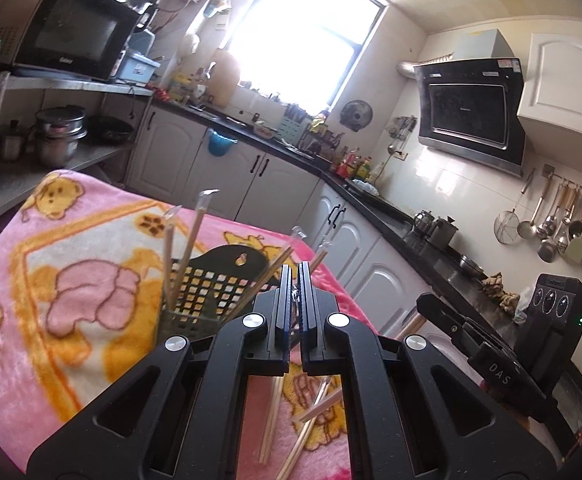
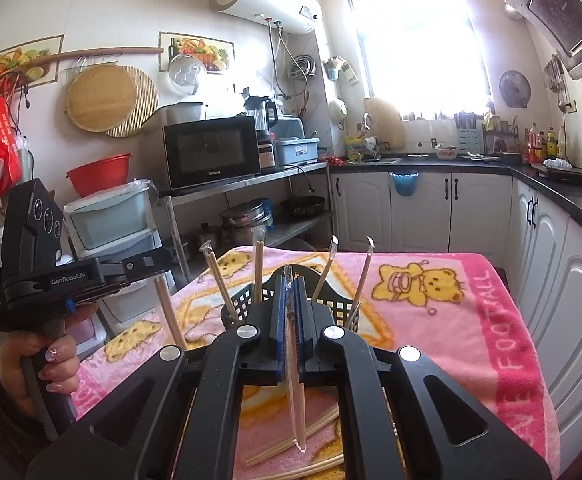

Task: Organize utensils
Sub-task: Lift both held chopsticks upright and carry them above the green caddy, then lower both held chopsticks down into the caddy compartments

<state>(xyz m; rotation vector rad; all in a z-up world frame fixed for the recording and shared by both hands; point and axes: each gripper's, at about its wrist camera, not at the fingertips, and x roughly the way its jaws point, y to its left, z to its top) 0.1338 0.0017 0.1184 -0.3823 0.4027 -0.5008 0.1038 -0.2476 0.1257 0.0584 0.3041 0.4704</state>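
Both claws are matte black with blue-edged pads and silver pivot screws; the left claw (image 2: 163,280) reads "GenRobot.AI"; the hand (image 2: 39,364) wears pale glittery nail polish.

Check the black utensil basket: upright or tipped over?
Upright. The black utensil basket stands on the pink blanket, and the wrapped chopsticks in it stick upward out of its open top.

Fuzzy cloth blanket (image 2: 431,320), matt plastic basket (image 1: 207,284)
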